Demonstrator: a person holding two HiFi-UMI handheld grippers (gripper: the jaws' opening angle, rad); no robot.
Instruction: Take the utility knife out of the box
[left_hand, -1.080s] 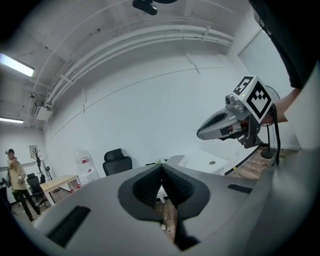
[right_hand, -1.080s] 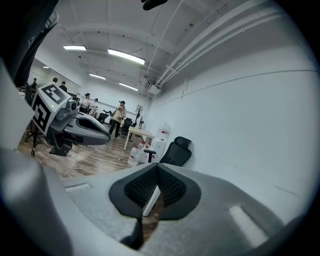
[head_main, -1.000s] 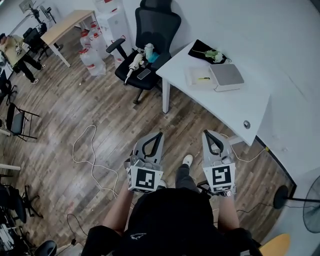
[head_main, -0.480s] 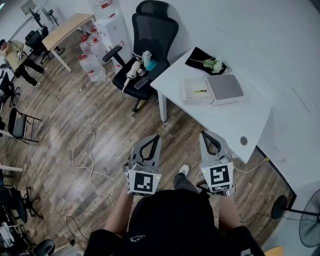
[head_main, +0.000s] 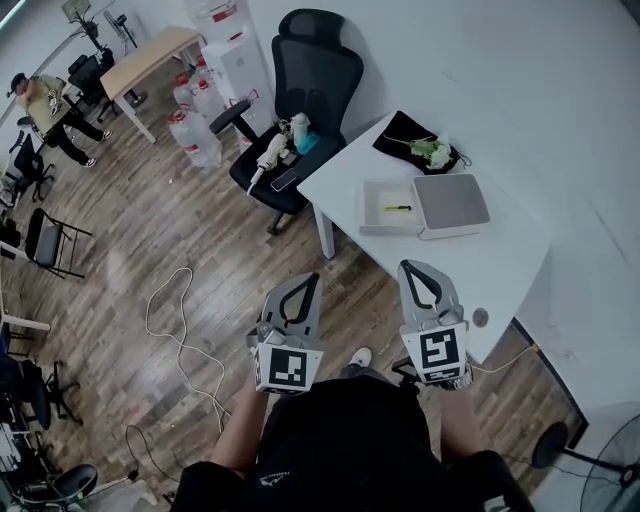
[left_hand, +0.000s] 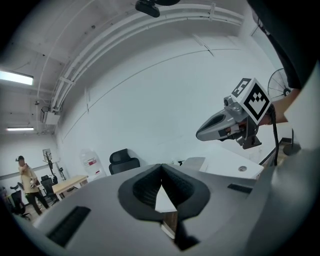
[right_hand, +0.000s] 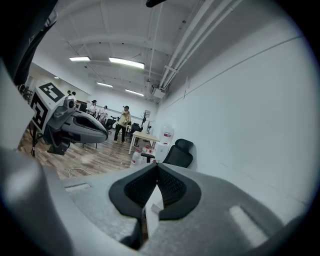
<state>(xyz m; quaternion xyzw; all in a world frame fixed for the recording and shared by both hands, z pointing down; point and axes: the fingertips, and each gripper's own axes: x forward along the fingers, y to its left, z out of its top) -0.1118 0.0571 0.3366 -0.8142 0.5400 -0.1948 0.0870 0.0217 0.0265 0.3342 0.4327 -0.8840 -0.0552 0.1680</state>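
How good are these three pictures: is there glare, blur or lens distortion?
Head view: evenly lit and sharp, but the fisheye lens bows the white rectangular table. Left gripper view: dark round vignette, curved wall lines, a glaring ceiling strip light. Right gripper view: the same vignette, with bent ceiling pipes.

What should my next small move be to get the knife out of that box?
Probably step closer to the white table: the left gripper and right gripper are shut, empty and short of the open box where the utility knife lies.
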